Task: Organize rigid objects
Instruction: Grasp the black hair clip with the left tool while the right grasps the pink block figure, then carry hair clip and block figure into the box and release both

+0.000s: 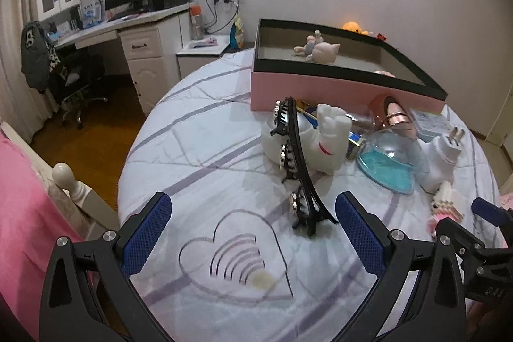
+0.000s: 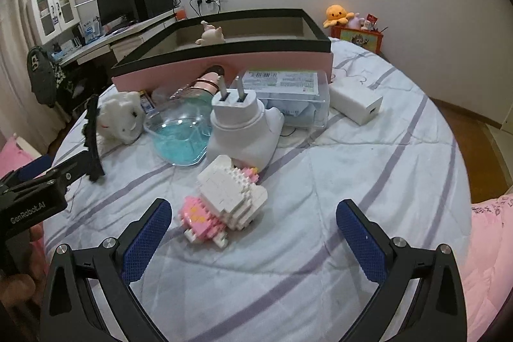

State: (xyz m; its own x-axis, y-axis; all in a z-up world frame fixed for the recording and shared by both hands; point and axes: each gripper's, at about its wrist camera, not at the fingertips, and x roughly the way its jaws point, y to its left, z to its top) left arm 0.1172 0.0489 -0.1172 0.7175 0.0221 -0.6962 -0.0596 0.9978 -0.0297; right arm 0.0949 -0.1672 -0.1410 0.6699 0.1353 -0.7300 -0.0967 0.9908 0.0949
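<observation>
My left gripper (image 1: 253, 213) is open over the bedsheet, and the near end of a black jewelled hairband (image 1: 298, 156) lies just ahead between its fingers, untouched. The hairband leans on a white cat figure (image 1: 320, 143). My right gripper (image 2: 253, 213) is also open. A pink and white block figure (image 2: 224, 201) lies just in front of it, closer to the left finger, and the pads do not touch it. Behind the figure stand a white plug adaptor (image 2: 240, 124) and a glass dome with a blue base (image 2: 179, 137). A pink box with a black rim (image 2: 224, 69) stands further back, with a small plush inside.
A clear plastic case (image 2: 288, 92) and a white charger (image 2: 356, 101) lie to the right of the plug. A rose-gold cylinder (image 2: 205, 82) rests against the box. The bed edge drops to a wooden floor on the left (image 1: 96, 149), with a desk and chair beyond.
</observation>
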